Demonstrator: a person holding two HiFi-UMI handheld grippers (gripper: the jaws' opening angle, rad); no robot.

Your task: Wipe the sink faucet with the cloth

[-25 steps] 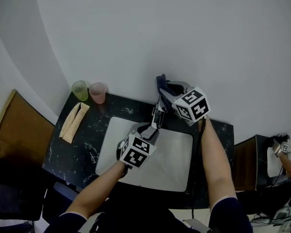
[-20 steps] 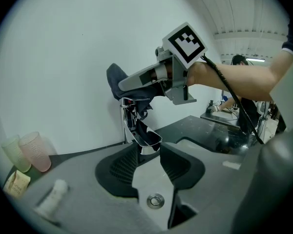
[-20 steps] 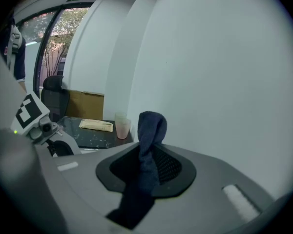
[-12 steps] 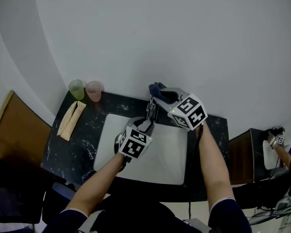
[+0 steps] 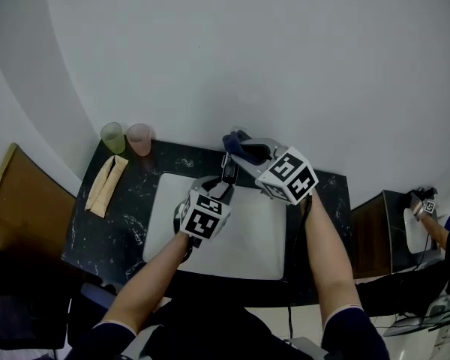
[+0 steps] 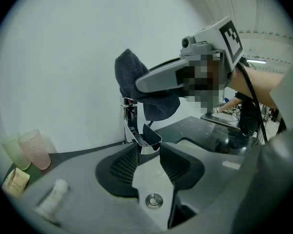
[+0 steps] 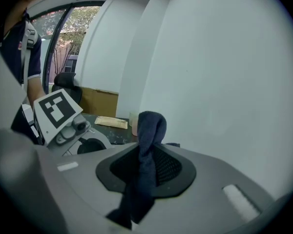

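A chrome faucet (image 5: pixel 229 169) stands at the back of the white sink (image 5: pixel 244 250). In the left gripper view its spout (image 6: pixel 142 141) fills the gap between the jaws of my left gripper (image 6: pixel 147 152), and the pads press on its end. In the head view my left gripper (image 5: pixel 224 184) reaches up from the basin. My right gripper (image 5: pixel 238 152) is shut on a dark blue cloth (image 5: pixel 234 142) and holds it at the top of the faucet. The bunched cloth (image 6: pixel 142 89) hangs against the faucet body. From the right gripper view the cloth (image 7: pixel 147 150) sticks up between the jaws of that gripper (image 7: pixel 145 167).
The sink sits in a black speckled counter (image 5: pixel 120 220) against a white wall. A green cup (image 5: pixel 112 137), a pink cup (image 5: pixel 139 139) and a tan packet (image 5: pixel 103 184) are at the back left. The drain (image 6: pixel 154 200) lies below the spout. Another person (image 5: pixel 429 220) works at far right.
My right gripper has carried the cloth leftward, from behind the faucet's right side to over its top. The left gripper has stayed on the spout.
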